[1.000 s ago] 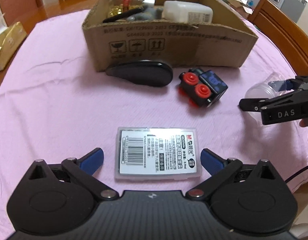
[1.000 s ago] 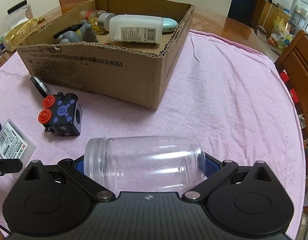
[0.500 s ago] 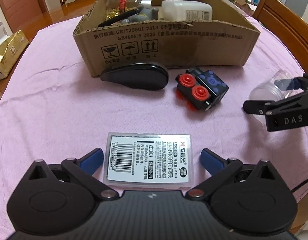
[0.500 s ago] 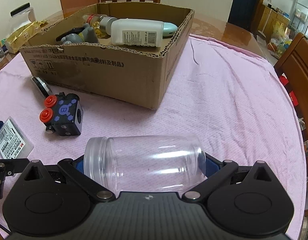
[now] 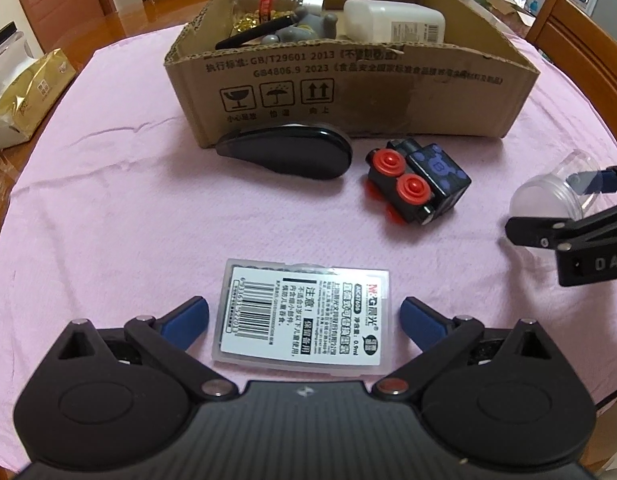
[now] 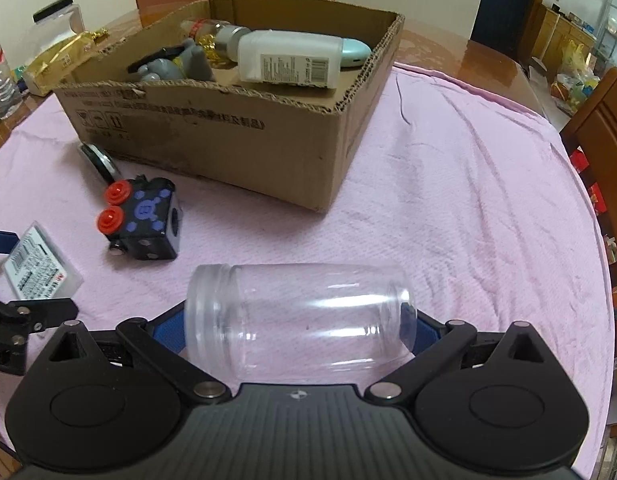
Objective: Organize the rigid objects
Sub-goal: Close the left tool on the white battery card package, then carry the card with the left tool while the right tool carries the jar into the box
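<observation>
My right gripper (image 6: 298,326) is shut on a clear plastic jar (image 6: 296,322), held sideways above the pink cloth; the jar also shows in the left wrist view (image 5: 548,200). My left gripper (image 5: 304,314) is open, its blue pads either side of a flat clear case with a white barcode label (image 5: 304,316) lying on the cloth. A black toy block with red knobs (image 5: 416,186) and a black teardrop-shaped object (image 5: 288,152) lie in front of the cardboard box (image 5: 348,92).
The box (image 6: 236,128) holds a white bottle (image 6: 292,60), a grey figurine (image 6: 176,66), a bottle of gold pieces and a pale green item. Gold packets (image 5: 28,96) sit at the left table edge. Wooden chairs (image 6: 600,128) stand around the table.
The left gripper has moved forward, so the labelled case now lies between its pads. The right gripper has lifted the jar slightly and moved toward the box.
</observation>
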Demonstrator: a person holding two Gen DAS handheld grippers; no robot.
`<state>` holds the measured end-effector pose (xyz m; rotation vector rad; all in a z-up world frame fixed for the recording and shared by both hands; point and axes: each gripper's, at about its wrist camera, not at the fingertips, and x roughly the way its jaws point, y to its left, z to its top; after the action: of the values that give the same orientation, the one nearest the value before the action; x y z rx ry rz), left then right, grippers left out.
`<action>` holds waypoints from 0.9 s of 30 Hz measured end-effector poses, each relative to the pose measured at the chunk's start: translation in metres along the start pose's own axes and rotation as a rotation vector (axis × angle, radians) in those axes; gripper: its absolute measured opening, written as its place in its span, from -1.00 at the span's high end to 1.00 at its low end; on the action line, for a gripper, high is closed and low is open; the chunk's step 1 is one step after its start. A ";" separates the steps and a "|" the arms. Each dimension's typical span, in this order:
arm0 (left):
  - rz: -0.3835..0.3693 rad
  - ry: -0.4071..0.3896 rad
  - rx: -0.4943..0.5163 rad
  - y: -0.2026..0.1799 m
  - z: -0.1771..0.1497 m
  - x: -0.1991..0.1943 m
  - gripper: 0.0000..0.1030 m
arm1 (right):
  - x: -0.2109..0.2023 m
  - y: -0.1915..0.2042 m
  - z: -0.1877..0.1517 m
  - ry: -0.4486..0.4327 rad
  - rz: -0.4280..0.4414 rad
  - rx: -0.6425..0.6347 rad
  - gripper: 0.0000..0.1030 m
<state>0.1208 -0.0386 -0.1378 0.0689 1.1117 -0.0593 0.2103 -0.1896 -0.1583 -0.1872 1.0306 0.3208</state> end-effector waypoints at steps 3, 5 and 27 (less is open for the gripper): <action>-0.005 -0.006 0.017 0.000 0.000 0.000 -0.94 | -0.005 0.003 0.002 -0.013 -0.010 -0.005 -1.00; -0.014 -0.007 0.020 0.001 0.000 0.000 -0.90 | -0.007 0.006 0.004 -0.017 -0.025 -0.023 -1.00; -0.097 0.035 0.123 0.010 0.014 -0.012 -0.71 | -0.030 0.013 0.017 0.044 0.043 -0.128 -0.86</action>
<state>0.1294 -0.0292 -0.1209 0.1261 1.1459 -0.2139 0.2060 -0.1777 -0.1239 -0.2884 1.0597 0.4236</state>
